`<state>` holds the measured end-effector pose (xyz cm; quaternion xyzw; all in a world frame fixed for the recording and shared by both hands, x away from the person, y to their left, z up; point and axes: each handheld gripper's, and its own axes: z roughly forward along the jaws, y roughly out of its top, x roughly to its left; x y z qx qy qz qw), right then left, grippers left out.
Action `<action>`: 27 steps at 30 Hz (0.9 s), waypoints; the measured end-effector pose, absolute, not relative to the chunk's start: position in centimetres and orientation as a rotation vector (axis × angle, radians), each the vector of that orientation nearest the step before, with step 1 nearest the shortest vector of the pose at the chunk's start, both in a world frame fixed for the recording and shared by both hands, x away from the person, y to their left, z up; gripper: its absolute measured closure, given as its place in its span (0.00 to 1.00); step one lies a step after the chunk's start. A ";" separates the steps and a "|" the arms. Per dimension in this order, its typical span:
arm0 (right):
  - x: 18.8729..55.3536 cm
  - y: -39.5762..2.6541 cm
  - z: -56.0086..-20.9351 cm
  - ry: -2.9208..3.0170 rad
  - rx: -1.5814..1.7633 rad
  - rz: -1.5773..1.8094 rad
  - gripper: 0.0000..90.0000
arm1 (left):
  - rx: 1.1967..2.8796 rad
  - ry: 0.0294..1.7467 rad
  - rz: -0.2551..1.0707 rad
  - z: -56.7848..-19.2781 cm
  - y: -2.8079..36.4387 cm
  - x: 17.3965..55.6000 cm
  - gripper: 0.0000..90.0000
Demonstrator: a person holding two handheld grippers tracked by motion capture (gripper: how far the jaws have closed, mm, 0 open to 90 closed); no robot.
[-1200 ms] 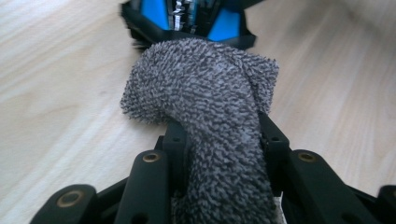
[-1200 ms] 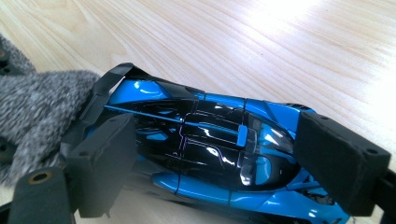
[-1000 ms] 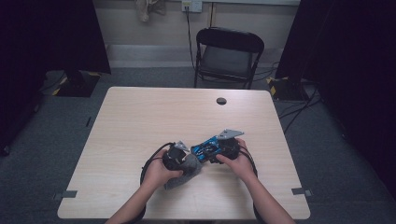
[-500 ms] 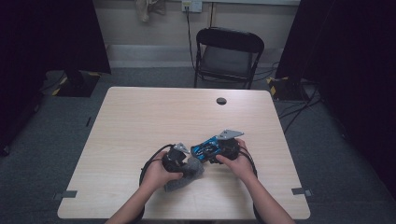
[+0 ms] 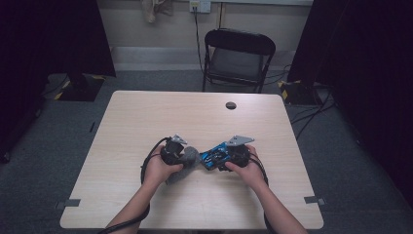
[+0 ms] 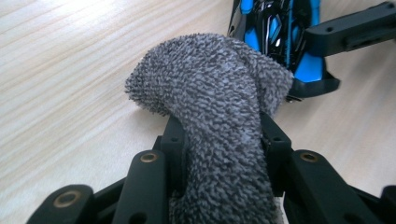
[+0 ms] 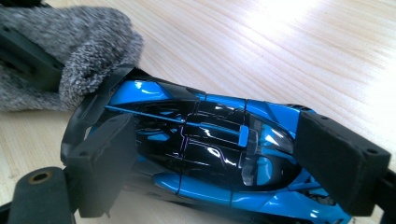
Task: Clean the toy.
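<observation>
A blue and black toy car [image 5: 213, 156] lies on the wooden table [image 5: 195, 117] near its front middle. My right gripper [image 5: 221, 157] is shut on it; in the right gripper view the pads [image 7: 334, 161] press on the car [image 7: 154, 95] front and back. My left gripper [image 5: 184, 157] is shut on a grey fuzzy cloth [image 5: 178, 171]. In the left gripper view the cloth [image 6: 210, 79] bulges out past the jaws, close against one end of the car [image 6: 280, 28]. The cloth [image 7: 70, 42] touches that end in the right gripper view too.
A black folding chair [image 5: 237, 53] stands behind the table's far edge. A round dark cable hole [image 5: 231, 105] sits near the far right of the tabletop. Cables trail from both grippers over the front edge. Dark curtains flank the room.
My left gripper, still holding the cloth, has shifted a little away from the person and to the left. The right gripper and the car have stayed put.
</observation>
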<state>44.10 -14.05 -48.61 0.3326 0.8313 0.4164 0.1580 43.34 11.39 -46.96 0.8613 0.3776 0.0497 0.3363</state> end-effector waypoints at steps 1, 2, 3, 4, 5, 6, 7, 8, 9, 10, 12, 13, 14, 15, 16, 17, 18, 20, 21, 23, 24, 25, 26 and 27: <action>44.1 -14.1 -48.6 2.378 0.951 1.191 0.15 | 2.252 0.978 0.124 -47.1 11.2 43.3 0.70; 44.1 -14.1 -48.6 2.378 0.949 1.191 0.15 | 2.252 0.980 0.116 -47.2 11.1 43.2 0.70; 44.1 -14.1 -48.6 2.378 0.949 1.191 0.15 | 2.255 0.977 0.107 -47.3 11.0 43.1 0.70; 44.1 -14.1 -48.6 2.377 0.948 1.192 0.15 | 2.255 0.974 0.091 -47.5 11.0 42.9 0.70; 44.1 -14.1 -48.6 2.376 0.948 1.193 0.15 | 2.250 0.973 0.089 -47.6 11.0 42.8 0.70; 44.1 -14.1 -48.7 2.376 0.948 1.196 0.15 | 2.251 0.968 0.085 -47.7 11.1 42.6 0.70; 44.1 -14.1 -48.7 2.377 0.947 1.196 0.15 | 2.251 0.967 0.079 -47.7 11.1 42.5 0.70; 44.1 -14.1 -48.7 2.376 0.948 1.196 0.15 | 2.250 0.964 0.076 -47.7 11.0 42.3 0.70; 44.1 -14.1 -48.6 2.376 0.948 1.194 0.15 | 2.252 0.959 0.074 -47.7 11.0 42.2 0.70; 44.1 -14.1 -48.6 2.377 0.948 1.192 0.15 | 2.258 0.949 0.064 -47.7 10.9 41.8 0.70; 44.1 -14.1 -48.6 2.378 0.949 1.192 0.15 | 2.258 0.938 0.058 -47.7 10.8 41.6 0.70; 44.1 -14.1 -48.6 2.378 0.949 1.191 0.15 | 2.268 0.929 0.055 -47.7 10.7 41.4 0.70; 44.1 -14.1 -48.6 2.378 0.948 1.192 0.15 | 2.270 0.921 0.048 -47.7 10.6 41.2 0.70; 44.1 -14.1 -48.6 2.378 0.949 1.191 0.15 | 2.277 0.902 0.042 -47.7 10.4 40.7 0.70; 44.1 -14.1 -48.6 2.378 0.949 1.191 0.15 | 2.277 0.902 0.042 -47.7 10.4 40.7 0.70; 44.1 -14.0 -48.6 2.378 0.950 1.191 0.15 | 2.268 0.893 0.032 -47.8 10.1 40.2 0.70; 44.1 -14.0 -48.6 2.378 0.951 1.191 0.15 | 2.274 0.881 0.028 -47.8 9.9 39.9 0.70; 44.1 -14.1 -48.6 2.376 0.950 1.193 0.15 | 2.274 0.868 0.024 -47.8 9.5 39.5 0.70; 44.1 -14.1 -48.6 2.375 0.949 1.194 0.15 | 2.278 0.859 0.016 -47.8 9.3 39.3 0.70; 44.1 -14.1 -48.6 2.375 0.951 1.193 0.15 | 2.284 0.837 0.006 -47.8 8.7 38.9 0.70; 44.1 -14.0 -48.6 2.374 0.952 1.193 0.15 | 2.295 0.815 -0.012 -47.7 8.4 38.8 0.70; 44.0 -14.0 -48.6 2.371 0.953 1.194 0.15 | 2.284 0.817 -0.025 -47.8 8.2 38.7 0.70; 44.0 -14.0 -48.6 2.371 0.953 1.194 0.15 | 2.292 0.804 -0.025 -47.7 7.9 38.5 0.70; 44.0 -14.0 -48.7 2.372 0.949 1.192 0.15 | 2.302 0.794 -0.021 -47.7 7.8 38.5 0.70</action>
